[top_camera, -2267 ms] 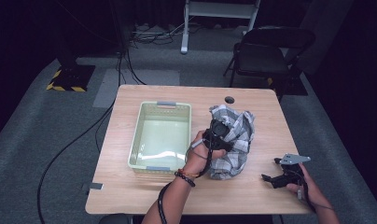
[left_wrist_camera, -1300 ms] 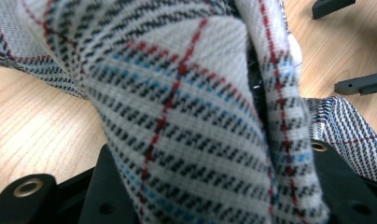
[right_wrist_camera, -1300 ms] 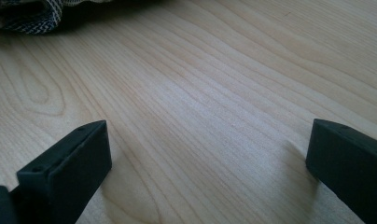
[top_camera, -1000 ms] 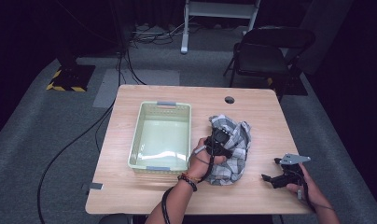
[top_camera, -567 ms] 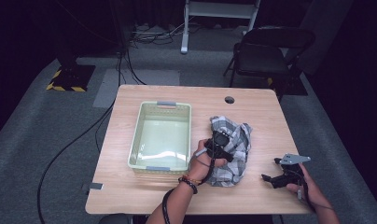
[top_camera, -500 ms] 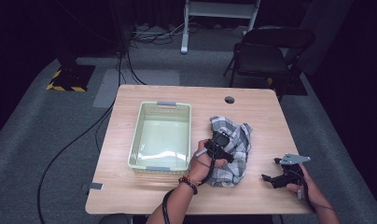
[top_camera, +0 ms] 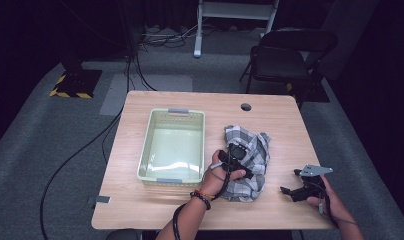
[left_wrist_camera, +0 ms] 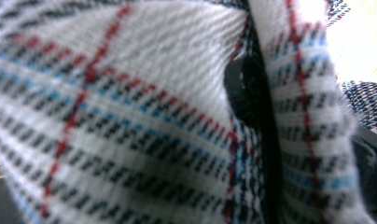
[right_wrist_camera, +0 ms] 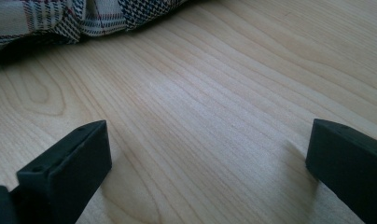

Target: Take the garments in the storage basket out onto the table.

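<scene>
A crumpled plaid cloth (top_camera: 252, 150), white with black, blue and red lines, lies on the wooden table (top_camera: 155, 205) right of the basket. My left gripper (top_camera: 237, 165) rests on the cloth's near left part. Its jaws have just been opening and now stand apart, with the cloth between them. In the left gripper view the plaid cloth (left_wrist_camera: 130, 93) and a black button (left_wrist_camera: 245, 88) sit right against the camera. My right gripper (top_camera: 289, 181) rests near the table's front right, open over bare wood (right_wrist_camera: 205, 144), a short way from the cloth's edge (right_wrist_camera: 60, 21).
A pale green plastic basket (top_camera: 146, 150) with nothing in it stands left of the cloth. A round cable hole (top_camera: 246, 107) sits near the table's far edge. A dark folding chair (top_camera: 285, 55) stands behind the table, and cables run across the grey floor (top_camera: 65, 165).
The cloth, held up in a taller bunch earlier, has come down and lies flatter on the table. My left hand sank with it and drifted slightly nearer. The right hand has not moved.
</scene>
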The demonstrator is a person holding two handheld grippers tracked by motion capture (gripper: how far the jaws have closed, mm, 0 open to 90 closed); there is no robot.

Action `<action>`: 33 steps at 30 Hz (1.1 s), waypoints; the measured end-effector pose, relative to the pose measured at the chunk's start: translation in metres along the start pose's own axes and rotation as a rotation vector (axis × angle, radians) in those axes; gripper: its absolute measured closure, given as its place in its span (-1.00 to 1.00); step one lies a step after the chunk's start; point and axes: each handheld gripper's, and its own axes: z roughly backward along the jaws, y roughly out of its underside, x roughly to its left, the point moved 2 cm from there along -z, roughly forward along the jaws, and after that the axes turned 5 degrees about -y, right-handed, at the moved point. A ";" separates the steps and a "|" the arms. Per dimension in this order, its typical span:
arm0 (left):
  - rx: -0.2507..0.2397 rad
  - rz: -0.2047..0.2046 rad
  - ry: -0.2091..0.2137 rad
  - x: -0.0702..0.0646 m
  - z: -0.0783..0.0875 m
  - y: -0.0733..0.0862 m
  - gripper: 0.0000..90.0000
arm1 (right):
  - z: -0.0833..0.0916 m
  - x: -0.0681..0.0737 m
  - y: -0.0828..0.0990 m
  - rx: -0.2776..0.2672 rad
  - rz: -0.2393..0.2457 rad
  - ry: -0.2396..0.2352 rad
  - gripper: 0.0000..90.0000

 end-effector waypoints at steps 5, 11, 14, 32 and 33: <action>0.011 -0.008 -0.004 0.000 0.000 0.000 -0.86 | 0.000 0.000 0.000 0.000 0.000 0.000 -1.00; 0.021 -0.015 -0.007 0.000 0.000 0.000 -0.86 | 0.000 0.000 0.000 0.000 -0.001 0.000 -1.00; 0.026 -0.022 -0.005 0.000 0.001 0.000 -0.86 | 0.000 0.000 0.000 0.000 0.000 0.000 -1.00; 0.081 -0.126 -0.082 -0.003 0.025 0.006 -0.84 | 0.000 0.000 0.000 0.000 0.000 0.000 -1.00; 0.081 -0.129 -0.088 -0.003 0.026 0.006 -0.84 | 0.000 0.000 0.000 0.000 0.000 0.000 -1.00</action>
